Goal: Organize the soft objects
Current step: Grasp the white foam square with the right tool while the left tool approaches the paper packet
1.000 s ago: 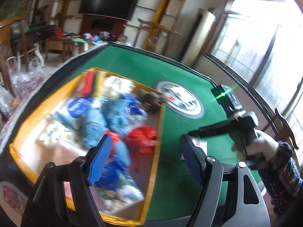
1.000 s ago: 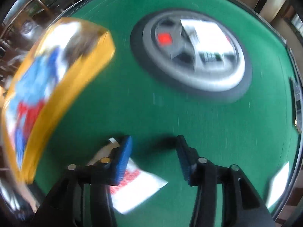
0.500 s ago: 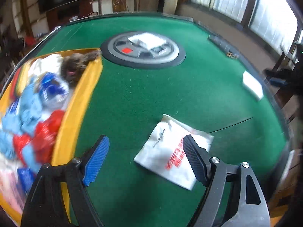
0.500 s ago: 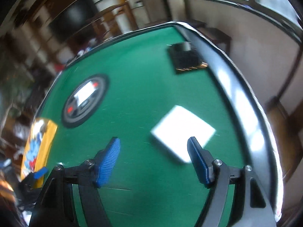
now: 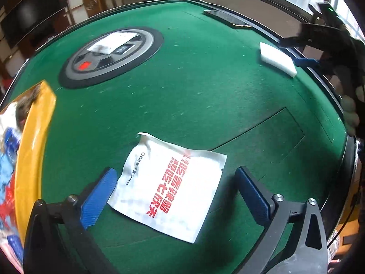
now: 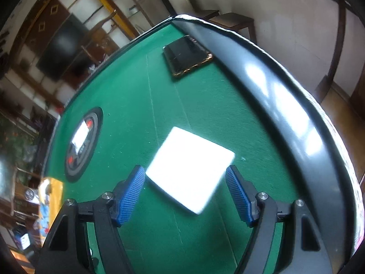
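A white plastic packet with red print (image 5: 173,187) lies flat on the green felt table (image 5: 205,86). My left gripper (image 5: 175,196) is open just above it, a blue pad on each side. A white square pad (image 6: 190,167) lies near the table's right rim; it also shows in the left wrist view (image 5: 277,58). My right gripper (image 6: 184,193) is open, its pads straddling the pad's near edge. The right gripper also shows in the left wrist view (image 5: 303,52) at the far right. A yellow-rimmed box (image 5: 34,141) holding several soft blue, red and white items sits at the left.
A round grey console with a white packet on it (image 5: 111,52) sits in the table's middle. A dark phone (image 6: 187,56) lies by the far rim. The padded black table rim (image 6: 285,105) runs along the right.
My left gripper swung from over the box to the printed packet and came down close to it. My right gripper moved away from that packet to the white pad by the rim.
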A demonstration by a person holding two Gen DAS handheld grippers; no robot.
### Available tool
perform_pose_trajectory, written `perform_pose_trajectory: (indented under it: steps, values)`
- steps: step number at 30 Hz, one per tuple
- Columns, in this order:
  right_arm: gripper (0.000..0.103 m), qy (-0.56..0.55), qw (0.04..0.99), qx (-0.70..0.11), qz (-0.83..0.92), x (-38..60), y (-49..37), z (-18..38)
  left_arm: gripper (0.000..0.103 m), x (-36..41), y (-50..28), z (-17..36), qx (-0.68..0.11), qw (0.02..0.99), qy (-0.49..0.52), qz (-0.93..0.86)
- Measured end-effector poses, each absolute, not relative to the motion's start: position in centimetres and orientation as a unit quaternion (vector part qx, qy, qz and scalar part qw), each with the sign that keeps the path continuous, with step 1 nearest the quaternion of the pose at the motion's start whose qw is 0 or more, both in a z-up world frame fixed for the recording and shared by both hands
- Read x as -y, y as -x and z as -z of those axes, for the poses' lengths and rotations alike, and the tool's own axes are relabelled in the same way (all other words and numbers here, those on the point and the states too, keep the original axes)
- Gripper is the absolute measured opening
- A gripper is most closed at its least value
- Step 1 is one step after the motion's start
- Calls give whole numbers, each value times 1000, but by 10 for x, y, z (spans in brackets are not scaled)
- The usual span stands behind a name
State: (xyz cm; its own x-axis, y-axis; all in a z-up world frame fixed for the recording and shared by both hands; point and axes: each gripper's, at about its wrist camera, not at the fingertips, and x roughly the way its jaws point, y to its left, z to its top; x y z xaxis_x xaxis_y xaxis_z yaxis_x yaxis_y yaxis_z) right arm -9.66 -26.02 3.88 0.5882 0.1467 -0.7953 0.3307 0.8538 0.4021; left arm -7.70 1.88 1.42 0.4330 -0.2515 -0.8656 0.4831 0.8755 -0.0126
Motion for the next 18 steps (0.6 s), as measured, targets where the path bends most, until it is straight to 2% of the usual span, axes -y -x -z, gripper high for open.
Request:
perform_pose_trajectory:
  steps: [1, 3, 4, 7, 8, 11, 13, 15, 17, 18]
  values:
    - [69, -254, 853, -453, 58, 256, 91, -39, 81, -20, 77, -16, -479, 843, -116, 218]
    - [69, -235, 854, -459, 69, 252, 83, -38, 72, -26, 81, -22, -469, 848, -109, 223]
    - [69, -233, 853, -461, 75, 254, 79, -37, 50, -32, 82, -23, -468, 849, -95, 226]
    - [69, -236, 850, -462, 96, 261, 74, -34, 31, -46, 80, -29, -470, 850, -58, 232]
    - [69, -241, 847, -464, 98, 262, 72, -33, 22, -52, 79, -30, -471, 849, -46, 234]
    - [71, -240, 843, -472, 93, 255, 64, -31, 22, -65, 77, -29, -481, 841, -11, 249]
    - [79, -226, 842, -482, 87, 245, 56, -29, 23, -72, 74, -27, -485, 838, 16, 251]
    - [81, -211, 839, -496, 79, 235, 49, -28, 33, -80, 71, -25, -491, 831, 46, 256]
    - [84, -189, 840, -504, 76, 226, 43, -27, 58, -85, 70, -25, -493, 828, 64, 260]
    - [91, -178, 839, -508, 77, 222, 41, -26, 61, -88, 70, -24, -491, 830, 67, 255]
